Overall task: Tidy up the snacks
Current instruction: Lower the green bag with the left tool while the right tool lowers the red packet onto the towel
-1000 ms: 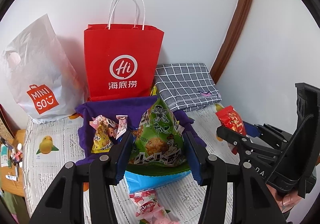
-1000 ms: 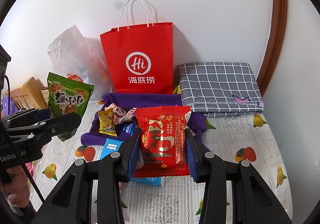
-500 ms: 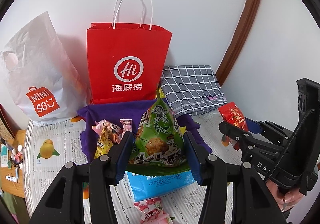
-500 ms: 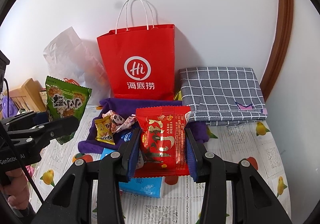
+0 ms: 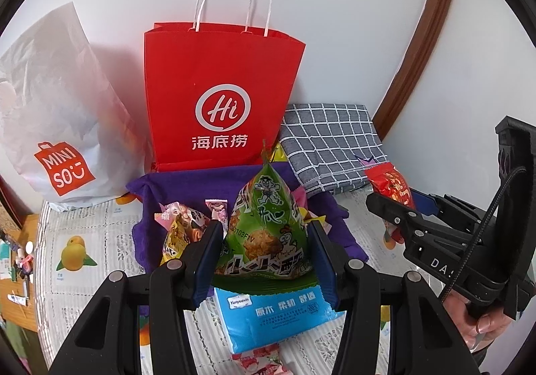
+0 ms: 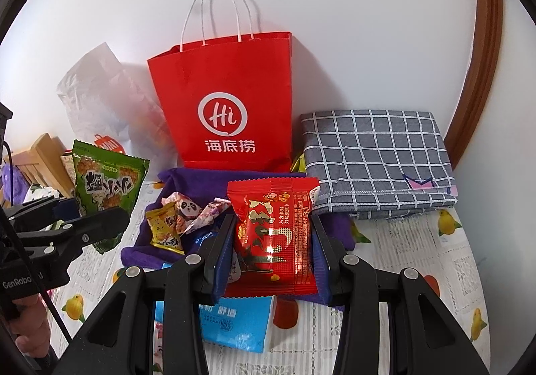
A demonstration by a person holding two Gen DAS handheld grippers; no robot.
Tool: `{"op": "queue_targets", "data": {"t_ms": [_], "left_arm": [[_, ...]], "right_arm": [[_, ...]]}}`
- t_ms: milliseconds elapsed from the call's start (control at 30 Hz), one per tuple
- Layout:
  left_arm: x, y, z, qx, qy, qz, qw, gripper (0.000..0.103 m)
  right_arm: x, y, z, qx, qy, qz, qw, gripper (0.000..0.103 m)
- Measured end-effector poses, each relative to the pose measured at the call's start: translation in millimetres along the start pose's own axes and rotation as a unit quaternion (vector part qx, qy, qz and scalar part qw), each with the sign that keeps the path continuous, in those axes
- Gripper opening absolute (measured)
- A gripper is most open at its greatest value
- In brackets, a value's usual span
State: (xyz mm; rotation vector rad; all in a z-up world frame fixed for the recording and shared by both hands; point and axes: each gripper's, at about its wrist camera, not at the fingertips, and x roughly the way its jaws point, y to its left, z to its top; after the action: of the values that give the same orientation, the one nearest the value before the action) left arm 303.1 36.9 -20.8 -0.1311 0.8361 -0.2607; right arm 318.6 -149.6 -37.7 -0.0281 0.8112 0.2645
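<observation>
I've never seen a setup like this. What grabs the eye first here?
A tall red paper bag stands against the wall at the back, white handles up. In front, each gripper clamps a snack: the left gripper a green packet, the right gripper a red packet, above a purple cloth strewn with sweets.

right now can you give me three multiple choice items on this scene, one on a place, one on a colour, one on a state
1. Where does the red paper bag stand?
A. behind the purple cloth, by the wall
B. on the checked cloth
C. on the floor

2. What colour is the packet in the left gripper?
A. blue
B. green
C. yellow

3. What is the right gripper doing?
A. open over the table
B. shut on nothing
C. shut on a red snack packet

Answers: 1 A, the bag rises behind the cloth at the wall; 2 B, a green snack packet sits between the pads; 3 C, both pads press the packet's sides.
</observation>
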Motion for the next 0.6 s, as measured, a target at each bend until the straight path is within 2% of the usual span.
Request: {"op": "queue_targets", "data": {"t_ms": [600], "left_arm": [[39.9,24.3,16.4,-0.011,0.021,0.012,0.9996,0.049]], "right_arm": [[53.4,12.2,21.7,-0.024,0.015,-0.001,1.000,0.042]]}}
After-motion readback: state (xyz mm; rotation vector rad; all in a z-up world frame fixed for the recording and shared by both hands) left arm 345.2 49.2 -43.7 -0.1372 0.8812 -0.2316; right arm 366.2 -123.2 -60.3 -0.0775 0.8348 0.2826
